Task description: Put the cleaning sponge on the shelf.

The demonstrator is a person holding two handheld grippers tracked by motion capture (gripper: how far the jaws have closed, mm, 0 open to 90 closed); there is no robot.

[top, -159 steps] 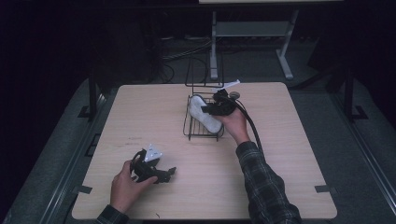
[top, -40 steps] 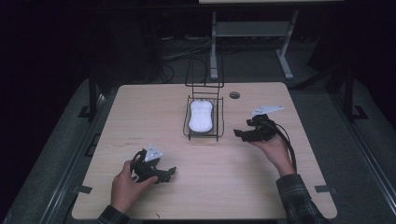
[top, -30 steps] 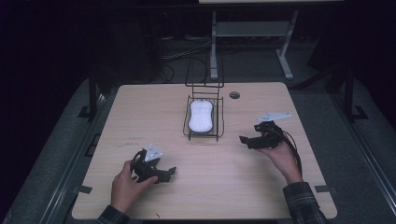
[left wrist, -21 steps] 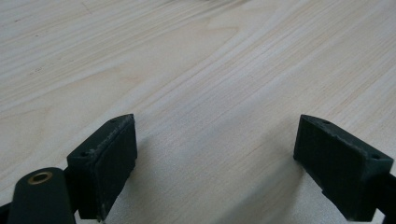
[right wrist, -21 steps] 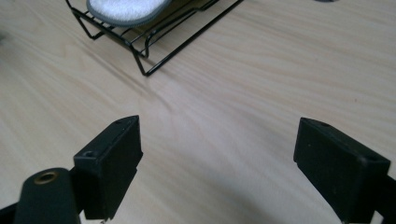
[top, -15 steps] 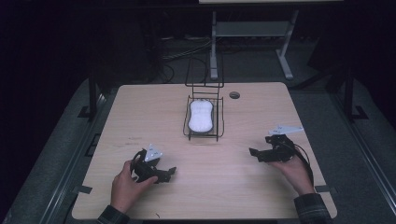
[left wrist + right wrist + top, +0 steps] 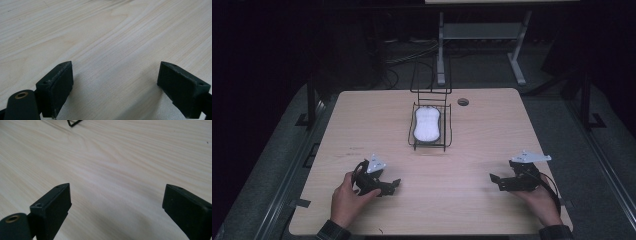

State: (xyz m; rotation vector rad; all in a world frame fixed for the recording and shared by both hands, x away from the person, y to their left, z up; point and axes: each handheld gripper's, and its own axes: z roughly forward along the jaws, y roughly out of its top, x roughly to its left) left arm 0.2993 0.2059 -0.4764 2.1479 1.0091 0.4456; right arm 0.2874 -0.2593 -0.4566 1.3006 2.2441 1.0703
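One white sponge (image 7: 426, 124) in one wire basket (image 7: 448, 131).

Pale wood bench (image 7: 362, 125), rounded corners, grommet hole (image 7: 463, 102) near far edge. Grey floor (image 7: 272, 165) around. Dark room behind; white metal stand (image 7: 482, 31), loose cables (image 7: 412, 52).

Your left gripper (image 7: 384, 186): black, grey plate | right gripper (image 7: 499, 181): black cable | cuffs: dark plaid

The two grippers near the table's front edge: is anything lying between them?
No. In the high view, only bare tabletop separates the left gripper and right gripper.
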